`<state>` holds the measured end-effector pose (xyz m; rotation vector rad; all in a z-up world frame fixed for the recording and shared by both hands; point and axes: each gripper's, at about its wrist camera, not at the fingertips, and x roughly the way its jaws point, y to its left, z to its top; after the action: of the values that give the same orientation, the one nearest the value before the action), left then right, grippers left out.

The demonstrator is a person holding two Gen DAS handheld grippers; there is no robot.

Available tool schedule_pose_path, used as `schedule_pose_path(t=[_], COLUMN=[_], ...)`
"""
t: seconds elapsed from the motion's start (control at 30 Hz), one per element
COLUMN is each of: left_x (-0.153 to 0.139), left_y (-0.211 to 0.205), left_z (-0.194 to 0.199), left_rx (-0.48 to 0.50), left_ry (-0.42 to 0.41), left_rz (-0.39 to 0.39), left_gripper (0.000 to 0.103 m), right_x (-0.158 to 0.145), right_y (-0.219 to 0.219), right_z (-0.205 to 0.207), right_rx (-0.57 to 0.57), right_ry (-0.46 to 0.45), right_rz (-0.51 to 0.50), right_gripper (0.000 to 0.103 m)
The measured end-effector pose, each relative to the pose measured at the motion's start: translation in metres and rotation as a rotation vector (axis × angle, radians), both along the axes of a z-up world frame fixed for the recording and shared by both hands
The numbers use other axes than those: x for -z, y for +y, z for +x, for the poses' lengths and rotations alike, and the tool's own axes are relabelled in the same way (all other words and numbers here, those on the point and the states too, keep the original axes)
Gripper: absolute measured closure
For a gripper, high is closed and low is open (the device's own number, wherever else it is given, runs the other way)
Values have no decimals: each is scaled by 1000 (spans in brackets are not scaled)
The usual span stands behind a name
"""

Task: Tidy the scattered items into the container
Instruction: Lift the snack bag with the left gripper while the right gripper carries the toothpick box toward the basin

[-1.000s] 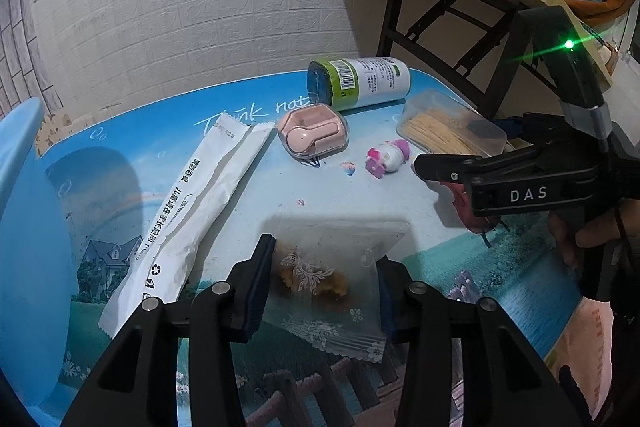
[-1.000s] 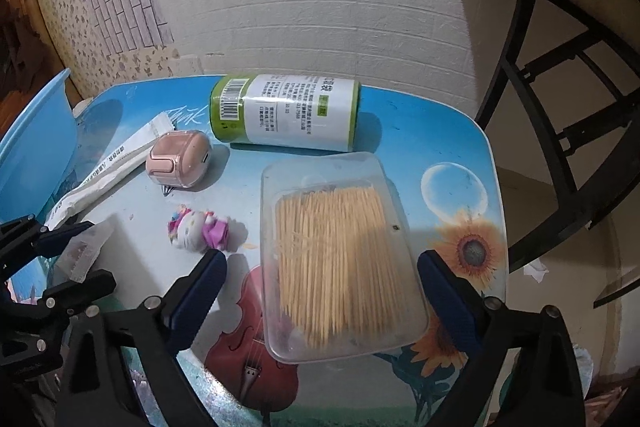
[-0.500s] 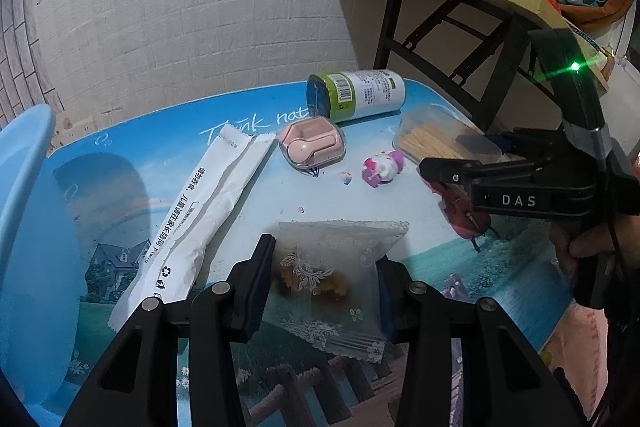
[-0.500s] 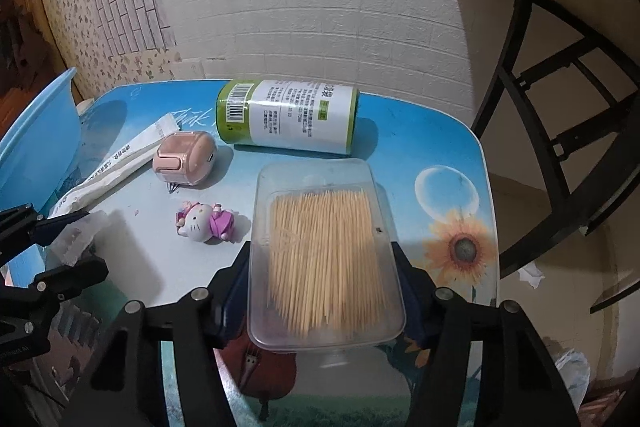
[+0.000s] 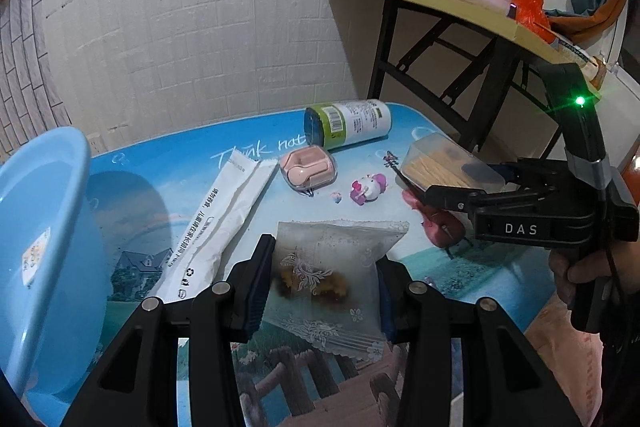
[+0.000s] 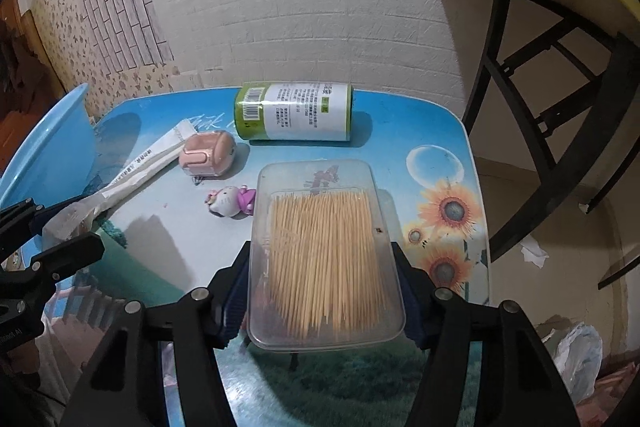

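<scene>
The left gripper (image 5: pixel 322 283) has its fingers pinching a clear, lace-printed plastic sachet (image 5: pixel 334 277); the right gripper (image 6: pixel 324 287) has its fingers clamped on the long sides of a clear plastic toothpick box (image 6: pixel 324 255), long axis pointing away. The light-blue plastic basin (image 5: pixel 44 227) sits at the far left of the picture-printed bench (image 6: pixel 404 131), nearer the left hand.

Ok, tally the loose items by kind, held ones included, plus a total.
Clear packet: 1
Toothpick box: 1
Canister: 1
Pink case: 1
Cat figurine: 1
White wrapper: 1
Small charm: 1
Total: 7
</scene>
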<state>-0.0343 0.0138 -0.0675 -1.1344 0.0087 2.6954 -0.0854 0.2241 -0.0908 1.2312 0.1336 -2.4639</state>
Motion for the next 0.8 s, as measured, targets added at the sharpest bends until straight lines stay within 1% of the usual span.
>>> schedule_pose_path(t=[0.27,0.47,0.8], left_x=[-16,-25,-45], left_y=[-3,-5,-21], left_z=[17,30,48], left_rx=[-8,-13,-39], left_ry=[41,65,119], left_rz=[12,24,49], left_gripper=[61,61,61], right_x=[-14,-22,-47], right_y=[0,-6,-28], right_z=[23,43,67], right_rx=[10,17,-17], right_ry=[10,7,53], right_rz=[-17,-55,-58], right_gripper=[39,39,39])
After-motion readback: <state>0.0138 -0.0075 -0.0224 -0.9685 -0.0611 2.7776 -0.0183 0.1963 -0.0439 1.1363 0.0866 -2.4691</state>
